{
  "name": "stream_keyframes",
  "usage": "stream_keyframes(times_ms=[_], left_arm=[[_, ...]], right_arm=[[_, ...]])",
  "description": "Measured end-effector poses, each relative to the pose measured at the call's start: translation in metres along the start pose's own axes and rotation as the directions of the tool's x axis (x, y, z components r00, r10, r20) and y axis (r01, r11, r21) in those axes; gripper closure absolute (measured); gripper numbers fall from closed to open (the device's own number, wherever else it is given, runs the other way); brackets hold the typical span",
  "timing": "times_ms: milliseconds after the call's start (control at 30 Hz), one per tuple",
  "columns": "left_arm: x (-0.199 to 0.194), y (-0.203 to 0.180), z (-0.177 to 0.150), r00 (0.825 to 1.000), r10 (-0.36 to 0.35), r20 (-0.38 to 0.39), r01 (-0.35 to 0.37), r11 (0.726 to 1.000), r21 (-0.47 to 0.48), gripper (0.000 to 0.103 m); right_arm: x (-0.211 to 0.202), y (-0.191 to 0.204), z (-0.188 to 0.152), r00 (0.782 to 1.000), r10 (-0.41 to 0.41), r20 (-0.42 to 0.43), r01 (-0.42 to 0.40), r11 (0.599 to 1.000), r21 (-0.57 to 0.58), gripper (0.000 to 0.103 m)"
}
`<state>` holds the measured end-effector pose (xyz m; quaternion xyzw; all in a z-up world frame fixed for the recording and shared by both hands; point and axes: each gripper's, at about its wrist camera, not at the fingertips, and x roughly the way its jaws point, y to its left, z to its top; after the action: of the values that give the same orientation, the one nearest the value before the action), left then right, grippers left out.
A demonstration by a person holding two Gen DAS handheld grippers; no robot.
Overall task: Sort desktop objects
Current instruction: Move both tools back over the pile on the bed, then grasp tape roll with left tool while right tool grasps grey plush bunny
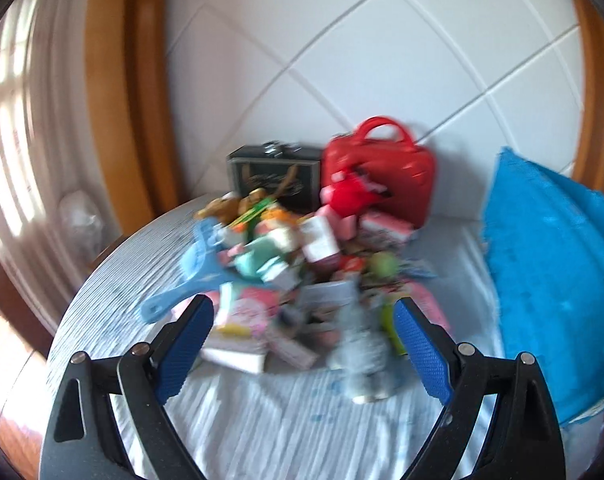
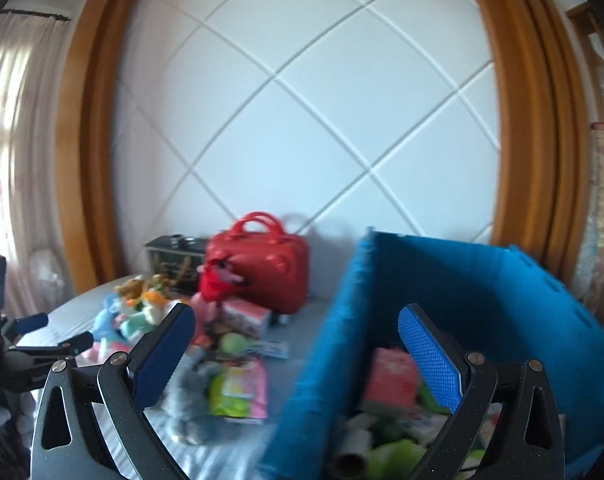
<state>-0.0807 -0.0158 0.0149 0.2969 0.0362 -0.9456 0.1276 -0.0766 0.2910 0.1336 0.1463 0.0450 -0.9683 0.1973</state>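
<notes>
1. White padded wall panels (image 2: 302, 120) back a round table (image 1: 262, 420) under a striped cloth
2. Mixed toys and small boxes lie heaped (image 1: 294, 272) mid-table, likely awaiting sorting into the blue bin (image 2: 482, 280) beside them
3. Left gripper (image 1: 302, 344) hovers spread and empty before the heap
4. Right gripper (image 2: 298, 352), also spread and empty, straddles the bin's near wall
5. Blur hides what most items are; the bin's contents look partly cut off

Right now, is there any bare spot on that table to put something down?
Yes: the striped tablecloth is bare in front of the toy pile, between the open left gripper and the blue bin. The middle, up to the red case, is crowded.
</notes>
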Motion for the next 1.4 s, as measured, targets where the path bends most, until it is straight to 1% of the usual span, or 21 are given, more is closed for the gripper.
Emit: stream_keyframes(times_ms=[133,200,233,300,333,367,467,567,733,800,1000,1100,1233,1333,1400], left_arm=[[0.029,0.073,-0.022,0.994,0.074,-0.075,-0.077,0.996,-0.036,0.011],[0.047,0.109,-0.036,0.988,0.096,-0.12,-0.103,0.993,-0.06,0.011],[0.056,0.122,-0.041,0.985,0.102,-0.143,-0.113,0.991,-0.071,0.011],[0.075,0.151,-0.053,0.975,0.108,-0.195,-0.128,0.988,-0.091,0.011],[0.084,0.164,-0.06,0.969,0.112,-0.22,-0.137,0.986,-0.098,0.011],[0.095,0.174,-0.066,0.962,0.115,-0.247,-0.144,0.985,-0.1,0.011],[0.123,0.198,-0.083,0.944,0.102,-0.315,-0.135,0.987,-0.085,0.011],[0.147,0.206,-0.095,0.931,0.073,-0.358,-0.1,0.993,-0.058,0.011],[0.181,0.201,-0.097,0.921,0.031,-0.388,-0.033,0.999,0.002,0.011],[0.195,0.197,-0.095,0.918,0.025,-0.396,-0.016,1.0,0.026,0.011],[0.237,0.19,-0.099,0.89,0.027,-0.454,0.007,0.997,0.072,0.011],[0.253,0.192,-0.1,0.874,-0.007,-0.485,0.034,0.998,0.048,0.011],[0.269,0.19,-0.102,0.859,-0.03,-0.511,0.055,0.998,0.033,0.011],[0.28,0.19,-0.106,0.843,-0.042,-0.536,0.064,0.998,0.023,0.011],[0.283,0.19,-0.107,0.843,-0.041,-0.537,0.062,0.998,0.021,0.008]], right_arm=[[0.024,0.049,-0.004,0.998,0.049,-0.04,-0.05,0.998,-0.039,0.0],[0.043,0.07,-0.014,0.993,0.073,-0.092,-0.076,0.997,-0.031,0.0],[0.05,0.076,-0.02,0.99,0.08,-0.114,-0.083,0.996,-0.023,0.0],[0.069,0.088,-0.035,0.98,0.084,-0.182,-0.087,0.996,-0.011,0.0],[0.083,0.096,-0.046,0.971,0.078,-0.228,-0.081,0.997,-0.006,0.0],[0.092,0.099,-0.054,0.964,0.076,-0.256,-0.079,0.997,0.001,0.0],[0.118,0.106,-0.084,0.93,0.082,-0.358,-0.072,0.997,0.039,0.0],[0.137,0.113,-0.11,0.899,0.058,-0.434,-0.041,0.998,0.047,0.0],[0.159,0.118,-0.14,0.844,0.033,-0.535,0.003,0.998,0.067,0.0],[0.164,0.117,-0.147,0.829,0.025,-0.559,0.017,0.997,0.07,0.0],[0.178,0.114,-0.155,0.804,-0.008,-0.594,0.061,0.996,0.07,0.0],[0.191,0.114,-0.16,0.79,-0.011,-0.613,0.069,0.995,0.071,0.0],[0.208,0.121,-0.167,0.772,0.005,-0.636,0.057,0.995,0.077,0.0],[0.224,0.13,-0.176,0.756,0.03,-0.654,0.033,0.996,0.083,0.0],[0.237,0.138,-0.182,0.743,0.039,-0.669,0.019,0.997,0.08,0.0]])
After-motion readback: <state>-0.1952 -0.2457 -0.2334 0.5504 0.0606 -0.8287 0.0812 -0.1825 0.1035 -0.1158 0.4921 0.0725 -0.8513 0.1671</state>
